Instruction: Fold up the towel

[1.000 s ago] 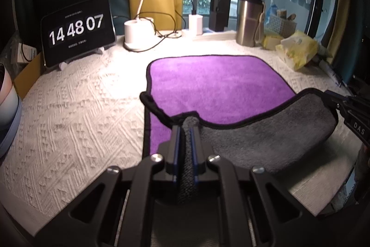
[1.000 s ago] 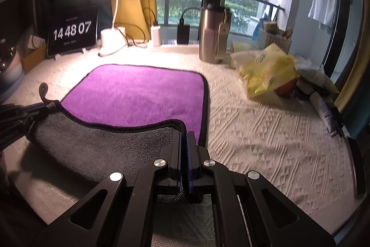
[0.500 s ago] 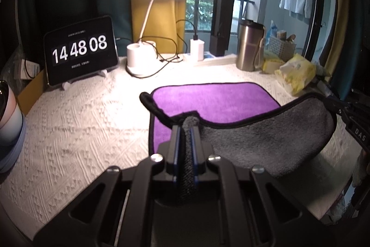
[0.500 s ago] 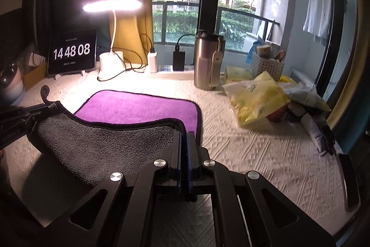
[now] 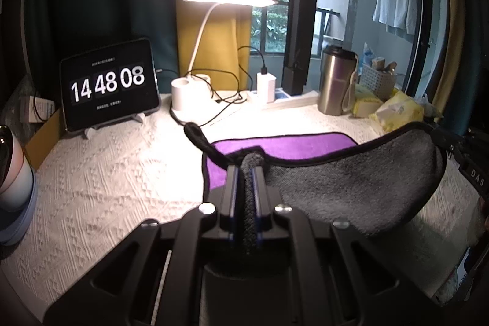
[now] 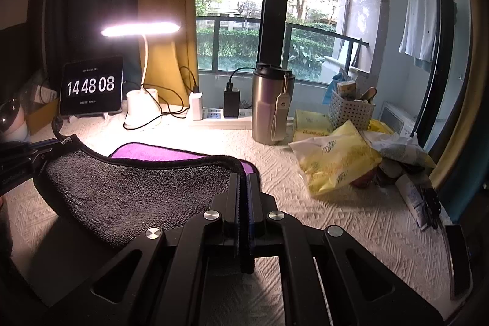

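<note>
The towel (image 5: pixel 351 188) is purple on top and grey beneath, with a black hem. Its far part lies flat on the table (image 5: pixel 284 147). My left gripper (image 5: pixel 247 173) is shut on the near left corner, and a hanging loop (image 5: pixel 198 136) sticks out past it. My right gripper (image 6: pixel 243 177) is shut on the near right corner. Both hold the near edge lifted, so the grey underside (image 6: pixel 137 188) sags between them. Each gripper shows at the other view's edge, the right one (image 5: pixel 464 155) and the left one (image 6: pixel 21 158).
A white textured cloth covers the table (image 5: pixel 107 173). At the back stand a clock tablet (image 5: pixel 108 84), a lit desk lamp (image 5: pixel 189 93), chargers on a power strip (image 6: pixel 214 112) and a steel tumbler (image 6: pixel 270 106). Yellow bags (image 6: pixel 333 161) and clutter lie right.
Both grippers have risen with the near edge of the towel. More grey underside shows and less purple is visible. The clock went from 14:48:07 to 14:48:08.
</note>
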Demonstrator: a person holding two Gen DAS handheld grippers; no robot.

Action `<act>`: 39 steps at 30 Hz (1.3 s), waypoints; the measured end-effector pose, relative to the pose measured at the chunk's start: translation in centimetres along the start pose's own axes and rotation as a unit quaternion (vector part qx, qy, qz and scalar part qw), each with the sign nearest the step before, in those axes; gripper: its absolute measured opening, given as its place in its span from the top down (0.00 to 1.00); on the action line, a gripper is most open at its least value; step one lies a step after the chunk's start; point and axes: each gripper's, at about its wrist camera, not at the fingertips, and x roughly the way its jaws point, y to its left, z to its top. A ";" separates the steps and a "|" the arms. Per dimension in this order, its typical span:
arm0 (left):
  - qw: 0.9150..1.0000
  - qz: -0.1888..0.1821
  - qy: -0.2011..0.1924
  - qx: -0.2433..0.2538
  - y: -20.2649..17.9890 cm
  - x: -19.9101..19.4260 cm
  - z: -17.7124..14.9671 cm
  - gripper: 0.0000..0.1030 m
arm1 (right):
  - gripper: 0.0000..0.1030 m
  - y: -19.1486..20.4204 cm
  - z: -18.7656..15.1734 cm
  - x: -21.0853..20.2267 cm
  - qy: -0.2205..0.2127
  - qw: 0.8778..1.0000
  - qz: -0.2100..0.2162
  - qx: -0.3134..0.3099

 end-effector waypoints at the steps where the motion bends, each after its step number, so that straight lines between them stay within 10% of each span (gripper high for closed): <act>1: 1.000 0.000 -0.002 0.001 0.0 0.1 0.2 0.91 | 0.96 -0.1 0.2 0.1 -0.001 1.000 0.000 0.000; 39: 0.999 0.012 -0.033 -0.012 0.7 5.6 5.2 0.91 | 0.96 -1.6 4.5 6.2 -0.025 1.000 -0.003 0.005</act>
